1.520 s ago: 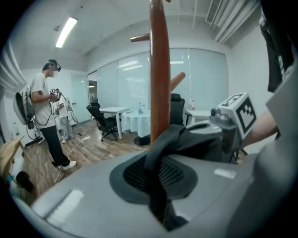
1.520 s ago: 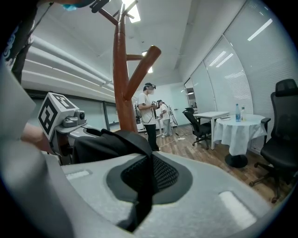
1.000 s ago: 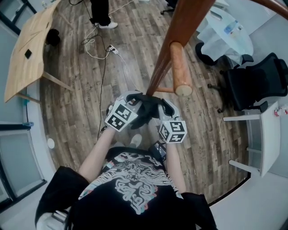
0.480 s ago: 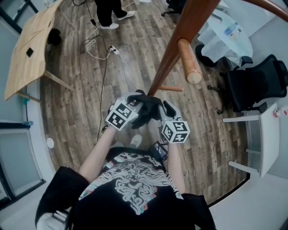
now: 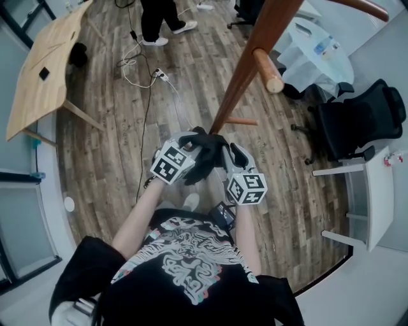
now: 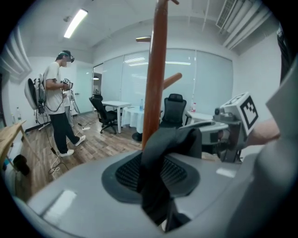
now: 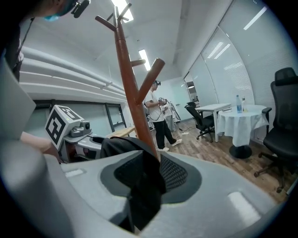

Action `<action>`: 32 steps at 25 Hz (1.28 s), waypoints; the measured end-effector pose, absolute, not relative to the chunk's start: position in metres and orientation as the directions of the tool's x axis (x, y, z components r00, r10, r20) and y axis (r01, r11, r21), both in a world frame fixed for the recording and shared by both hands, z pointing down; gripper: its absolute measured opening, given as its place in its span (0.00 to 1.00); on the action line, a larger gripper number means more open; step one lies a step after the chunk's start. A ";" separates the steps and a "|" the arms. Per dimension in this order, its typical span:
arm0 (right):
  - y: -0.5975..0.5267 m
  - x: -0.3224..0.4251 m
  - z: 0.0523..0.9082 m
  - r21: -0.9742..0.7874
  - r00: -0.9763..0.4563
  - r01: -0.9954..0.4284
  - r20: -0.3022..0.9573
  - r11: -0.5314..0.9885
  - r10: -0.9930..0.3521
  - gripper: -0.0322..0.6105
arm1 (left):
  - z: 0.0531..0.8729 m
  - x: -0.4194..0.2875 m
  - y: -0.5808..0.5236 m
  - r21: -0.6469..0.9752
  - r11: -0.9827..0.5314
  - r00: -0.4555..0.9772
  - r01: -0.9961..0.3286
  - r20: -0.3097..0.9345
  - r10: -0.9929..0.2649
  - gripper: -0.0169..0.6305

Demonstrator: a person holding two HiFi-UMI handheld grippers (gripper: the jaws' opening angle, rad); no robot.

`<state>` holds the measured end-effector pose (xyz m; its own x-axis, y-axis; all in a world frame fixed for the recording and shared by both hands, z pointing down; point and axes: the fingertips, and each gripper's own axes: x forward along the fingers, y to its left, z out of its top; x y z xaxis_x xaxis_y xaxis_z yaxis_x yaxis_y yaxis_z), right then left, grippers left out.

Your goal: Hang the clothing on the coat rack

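The clothing [image 5: 205,155] is a bunched black fabric held between my two grippers, just before the foot of the brown wooden coat rack [image 5: 245,70]. My left gripper [image 5: 190,146] pinches one side of it; the cloth [image 6: 160,148] drapes over its ribbed pad [image 6: 179,174]. My right gripper [image 5: 231,156] pinches the other side, with fabric [image 7: 139,186] hanging across its pad [image 7: 174,174]. Both pairs of jaws have just been opening a little, with the cloth still caught between them. A thick peg [image 5: 268,69] juts from the pole above the grippers. The pole [image 6: 156,69] stands close ahead, and its forked pegs [image 7: 132,83] rise overhead.
A person [image 5: 156,19] stands beyond the rack, near cables [image 5: 143,70] on the wood floor. A wooden table [image 5: 41,70] is at the left. A black office chair [image 5: 357,121], a white-clothed round table [image 5: 319,48] and a white desk [image 5: 376,191] stand at the right.
In the head view the peg now shows higher and smaller, and the standing person has stepped to the right. Both grippers still hold the black cloth and have barely shifted.
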<state>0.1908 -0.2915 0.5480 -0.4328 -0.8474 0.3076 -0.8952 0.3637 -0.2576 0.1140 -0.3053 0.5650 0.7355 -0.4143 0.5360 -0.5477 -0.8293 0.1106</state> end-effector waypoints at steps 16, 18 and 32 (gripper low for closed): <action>-0.275 0.176 0.525 -0.176 -0.429 -0.902 0.274 0.393 -0.861 0.22 | 0.545 0.100 -0.298 0.095 -0.804 0.739 -0.587 0.467 -0.485 0.25; -0.273 0.175 0.526 -0.175 -0.429 -0.902 0.275 0.394 -0.861 0.22 | 0.546 0.099 -0.295 0.109 -0.806 0.747 -0.581 0.464 -0.476 0.25; -0.263 0.165 0.514 -0.155 -0.425 -0.905 0.265 0.397 -0.866 0.22 | 0.517 0.080 -0.288 0.117 -0.803 0.778 -0.585 0.360 -0.514 0.25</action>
<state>0.1652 -0.2629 0.5140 -0.4249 -0.8656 0.2650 -0.9048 0.3966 -0.1553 0.0805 -0.2882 0.5170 0.7781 -0.5144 0.3603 -0.5848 -0.8027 0.1170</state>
